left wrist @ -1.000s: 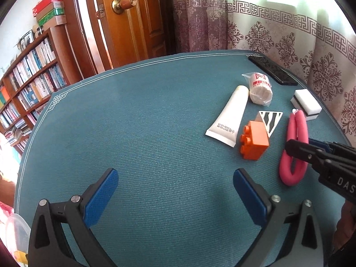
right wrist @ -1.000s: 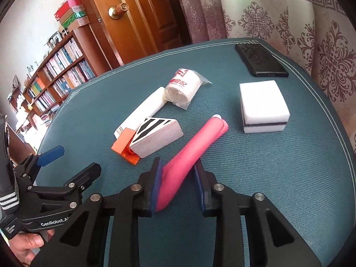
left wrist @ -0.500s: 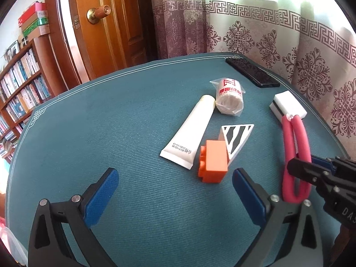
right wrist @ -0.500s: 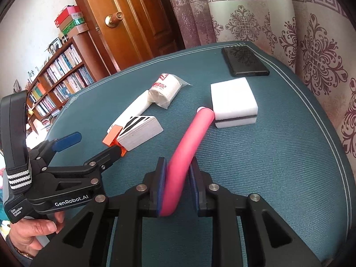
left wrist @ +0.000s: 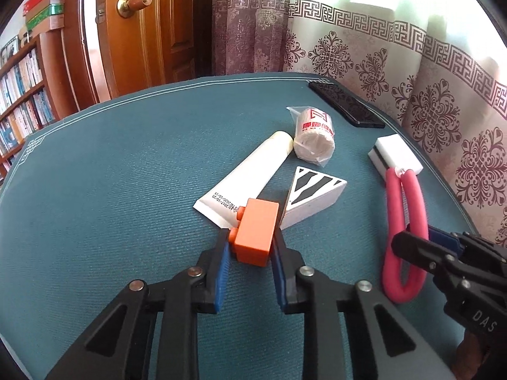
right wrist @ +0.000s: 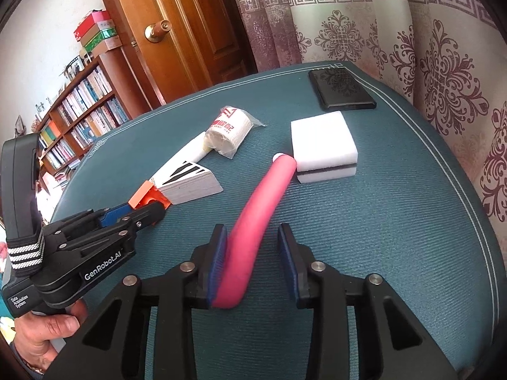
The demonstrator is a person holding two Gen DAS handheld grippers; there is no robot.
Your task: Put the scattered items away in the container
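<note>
1. My left gripper (left wrist: 250,247): jaws narrow, blue pads closed on either side of the orange block (left wrist: 255,232); block studs face left; whether it sits on the cloth or is raised off it, I cannot tell.
2. My right gripper (right wrist: 253,247): jaws parted; the pink foam roller (right wrist: 253,234) lies between them, touching the left pad, clear gap to the right pad; not clamped; its bent end is nearest me.
3. Roller seen from the left wrist view (left wrist: 404,231): folded double into a long loop, both free ends touching the white sponge (left wrist: 396,155).
4. Just beyond the orange block: white wedge with black stripes (left wrist: 312,198), touching or nearly touching the block; white tube (left wrist: 247,177) lying diagonal, its crimped end beside the block.
5. Tube cap end meets the wrapped gauze roll (left wrist: 313,137), in clear plastic, red print.
6. Farther out, near the table edge: black phone (right wrist: 342,93), flat, well apart from the sponge (right wrist: 323,145).
7. All items rest on the teal tablecloth (left wrist: 111,190); container not visible in either view; location cannot be told.
8. My left hand (right wrist: 47,326) grips the left handle, lower left of the right wrist view.
9. Background: wooden door (left wrist: 152,28), patterned curtain (right wrist: 396,31), bookshelf (right wrist: 82,110).
</note>
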